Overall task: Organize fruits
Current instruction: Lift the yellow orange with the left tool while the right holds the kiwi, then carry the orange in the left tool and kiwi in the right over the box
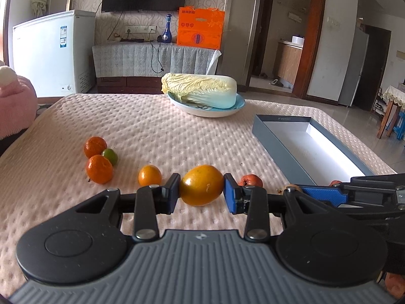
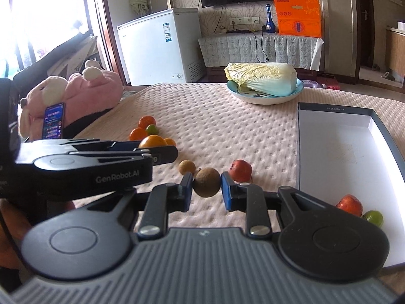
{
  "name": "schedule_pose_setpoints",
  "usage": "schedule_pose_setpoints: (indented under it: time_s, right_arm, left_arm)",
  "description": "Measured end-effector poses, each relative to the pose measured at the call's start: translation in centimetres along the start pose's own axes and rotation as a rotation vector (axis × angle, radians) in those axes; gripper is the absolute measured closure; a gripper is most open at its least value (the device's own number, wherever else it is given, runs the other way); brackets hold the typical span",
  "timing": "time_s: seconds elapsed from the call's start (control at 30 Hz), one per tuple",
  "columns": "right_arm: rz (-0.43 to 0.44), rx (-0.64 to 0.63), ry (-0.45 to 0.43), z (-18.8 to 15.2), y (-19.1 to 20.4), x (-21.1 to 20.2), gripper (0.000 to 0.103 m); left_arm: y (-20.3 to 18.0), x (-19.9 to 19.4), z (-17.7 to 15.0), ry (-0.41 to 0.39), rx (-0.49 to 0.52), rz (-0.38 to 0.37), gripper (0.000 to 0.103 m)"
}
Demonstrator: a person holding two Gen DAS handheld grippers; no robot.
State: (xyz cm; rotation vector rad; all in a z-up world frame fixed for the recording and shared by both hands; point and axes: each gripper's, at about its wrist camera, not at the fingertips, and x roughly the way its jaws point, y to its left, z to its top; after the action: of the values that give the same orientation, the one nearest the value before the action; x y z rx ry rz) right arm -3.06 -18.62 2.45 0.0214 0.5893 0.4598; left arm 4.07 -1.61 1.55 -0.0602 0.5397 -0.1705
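Note:
My left gripper (image 1: 201,192) is shut on a yellow-orange citrus (image 1: 201,185), both pads touching its sides, low over the table. Two oranges (image 1: 99,168), a small green lime (image 1: 110,156) and a small orange (image 1: 149,175) lie to its left; a red fruit (image 1: 251,180) lies to its right. My right gripper (image 2: 207,186) is shut on a brown longan (image 2: 207,182). Another longan (image 2: 186,166) and a red fruit (image 2: 240,170) lie just beyond it. A red fruit (image 2: 349,204) and a lime (image 2: 373,217) sit in the near corner of the open grey box (image 2: 336,107).
A cabbage (image 1: 200,90) on a blue plate (image 1: 236,109) stands at the table's far side. The grey box (image 1: 281,119) lies at the right. A pink plush toy (image 2: 76,93) and a phone (image 2: 53,120) sit at the left edge. The left gripper's body (image 2: 83,162) is close beside my right gripper.

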Motion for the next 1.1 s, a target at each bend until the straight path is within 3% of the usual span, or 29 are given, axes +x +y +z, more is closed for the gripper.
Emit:
schedule_pose_setpoints:
  time_s: [0.37,0.6,0.93,1.1]
  right_arm:
    - [-0.015,0.009,-0.034,0.1,-1.1,-1.5,0.075]
    - [-0.034,0.029,-0.062,0.2,-2.3,-2.9,0.075]
    - [-0.105,0.109,-0.081,0.0,-5.7,-4.7,0.075]
    - [-0.164,0.145,-0.05,-0.4,-7.3,-4.6,0.075]
  left_arm:
    - [-1.3,0.1,0.3,-0.003,0.002,-0.019,0.061]
    - [-4.1,0.7,0.7,-0.011,0.045,-0.069,0.061]
    - [-7.4,2.8,1.6,-0.024,0.093,-0.12,0.061]
    - [-8.8,4.1,2.0,-0.025,0.115,-0.149,0.061]
